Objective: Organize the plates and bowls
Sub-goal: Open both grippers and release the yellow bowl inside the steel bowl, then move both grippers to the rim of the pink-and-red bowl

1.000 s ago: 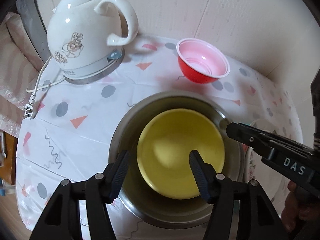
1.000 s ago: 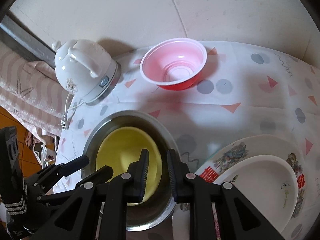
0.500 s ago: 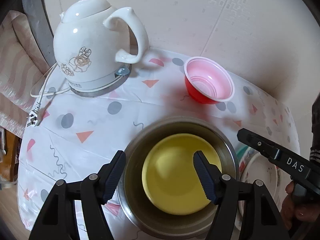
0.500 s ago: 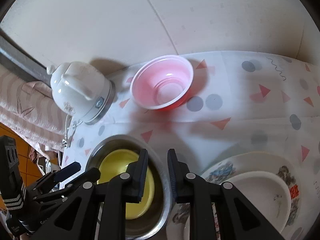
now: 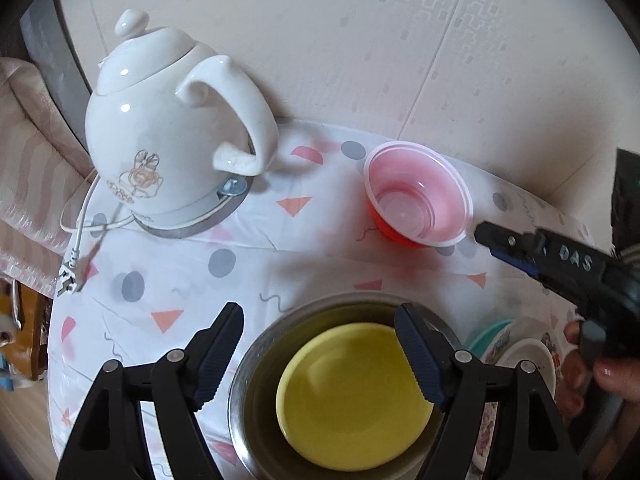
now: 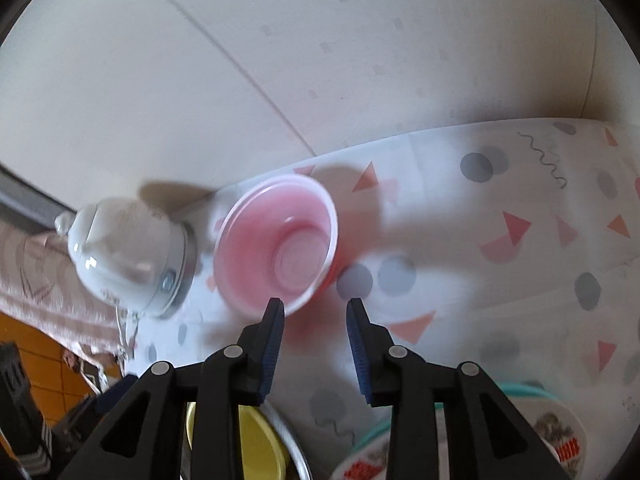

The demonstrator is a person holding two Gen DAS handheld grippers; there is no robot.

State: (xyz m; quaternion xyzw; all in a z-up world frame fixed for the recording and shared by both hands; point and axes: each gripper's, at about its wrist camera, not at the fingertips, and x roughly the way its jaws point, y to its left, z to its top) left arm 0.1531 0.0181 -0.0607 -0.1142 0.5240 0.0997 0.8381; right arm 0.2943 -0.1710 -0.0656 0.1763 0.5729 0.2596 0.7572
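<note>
A yellow bowl [image 5: 356,380] sits inside a steel bowl [image 5: 256,360] at the table's near side. My left gripper [image 5: 320,344] hangs open and empty above them, pulled back. A red plastic bowl [image 5: 418,200] stands farther back; it also shows in the right wrist view [image 6: 276,244]. My right gripper [image 6: 316,320] is open and empty, its fingertips close to the red bowl's near rim. It shows in the left wrist view [image 5: 486,234] just right of the red bowl. Stacked patterned plates [image 5: 516,344] lie at the right.
A white electric kettle [image 5: 168,148] on its base stands at the back left, its cord and plug [image 5: 68,280] trailing to the table's left edge. A patterned tablecloth [image 5: 248,256] covers the table. A pale wall [image 5: 400,40] is close behind.
Both grippers drew back from the steel bowl. My right gripper moved toward the red bowl and opened from nearly shut. The yellow bowl stays in the steel bowl.
</note>
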